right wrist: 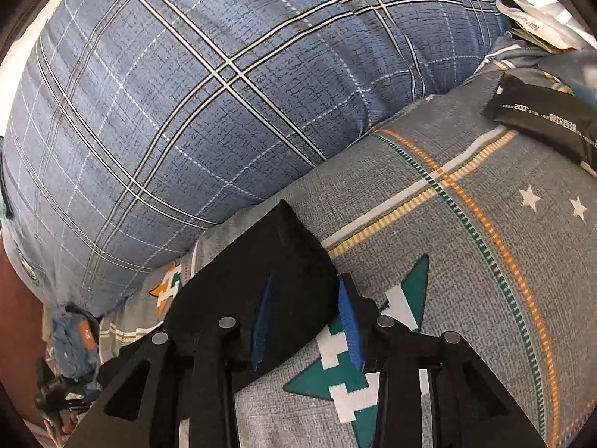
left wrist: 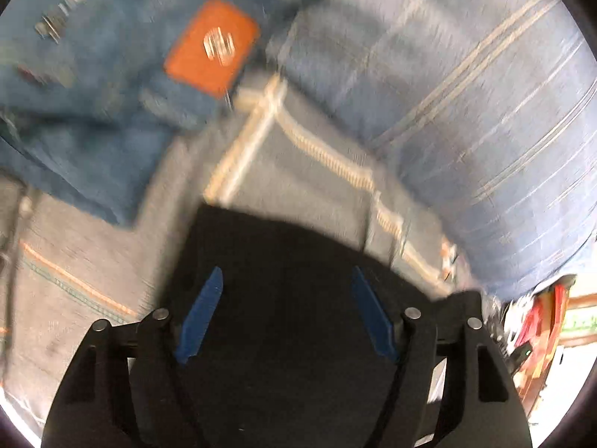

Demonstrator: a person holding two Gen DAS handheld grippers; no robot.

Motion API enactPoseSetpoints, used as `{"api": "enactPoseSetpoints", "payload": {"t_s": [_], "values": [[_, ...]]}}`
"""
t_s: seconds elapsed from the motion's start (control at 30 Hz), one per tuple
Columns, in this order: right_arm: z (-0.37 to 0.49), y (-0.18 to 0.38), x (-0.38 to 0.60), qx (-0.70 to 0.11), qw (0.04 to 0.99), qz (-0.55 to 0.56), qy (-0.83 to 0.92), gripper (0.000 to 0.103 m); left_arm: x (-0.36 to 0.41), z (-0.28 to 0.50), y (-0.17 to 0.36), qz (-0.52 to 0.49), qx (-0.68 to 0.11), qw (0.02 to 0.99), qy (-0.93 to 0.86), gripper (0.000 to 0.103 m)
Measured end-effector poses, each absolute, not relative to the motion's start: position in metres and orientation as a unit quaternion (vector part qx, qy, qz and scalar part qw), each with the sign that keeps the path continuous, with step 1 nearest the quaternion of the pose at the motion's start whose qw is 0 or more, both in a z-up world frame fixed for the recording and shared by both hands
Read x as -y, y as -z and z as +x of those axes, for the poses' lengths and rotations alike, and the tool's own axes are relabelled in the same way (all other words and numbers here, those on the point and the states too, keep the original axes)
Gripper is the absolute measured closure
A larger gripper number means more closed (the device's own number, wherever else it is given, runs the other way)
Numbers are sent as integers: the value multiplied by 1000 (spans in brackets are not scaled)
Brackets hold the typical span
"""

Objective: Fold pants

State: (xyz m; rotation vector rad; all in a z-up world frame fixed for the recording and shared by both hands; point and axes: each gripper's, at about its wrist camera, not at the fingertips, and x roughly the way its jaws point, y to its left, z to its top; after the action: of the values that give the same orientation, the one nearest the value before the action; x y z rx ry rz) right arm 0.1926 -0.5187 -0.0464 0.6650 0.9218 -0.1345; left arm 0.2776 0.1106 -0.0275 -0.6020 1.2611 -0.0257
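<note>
Left gripper [left wrist: 285,310] spread wide over the black pants [left wrist: 276,261]; right gripper [right wrist: 306,321] narrowed around a corner [right wrist: 287,246], which may slip free, undoing the fold

black pants [right wrist: 276,261] lying on the grey patterned bedsheet [right wrist: 485,261], folded corner poking up toward the blue plaid pillow [right wrist: 205,86]. left view's blurry, just dark fabric [left wrist: 283,261] spread flat.
</note>
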Motion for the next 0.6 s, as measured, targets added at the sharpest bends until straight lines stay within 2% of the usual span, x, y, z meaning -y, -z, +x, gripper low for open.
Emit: {"api": "enactPoseSetpoints", "payload": {"t_s": [0.1,0.23,0.3,0.33,0.37,0.4,0.53,0.6], "values": [[190,47,521,-440,840,311,60,65,-121,285,23,-256,-582,772,19,27],[186,51,525,-432,838,330,54,64,-112,293,59,-226,-643,731,20,27],[187,51,526,-428,839,332,56,64,-101,288,67,-198,-641,741,6,30],[189,50,524,-430,842,322,56,70,-96,285,60,-181,-624,760,-7,52],[191,49,522,-432,844,313,55,96,-89,280,54,-171,-617,769,-2,91],[193,46,520,-435,846,302,56,95,-85,277,50,-171,-616,769,8,97],[165,4,526,-360,885,293,39,96,-72,272,40,-119,-600,791,-2,97],[158,4,533,-363,887,281,53,96,-69,276,51,-103,-613,783,-19,97]]}}
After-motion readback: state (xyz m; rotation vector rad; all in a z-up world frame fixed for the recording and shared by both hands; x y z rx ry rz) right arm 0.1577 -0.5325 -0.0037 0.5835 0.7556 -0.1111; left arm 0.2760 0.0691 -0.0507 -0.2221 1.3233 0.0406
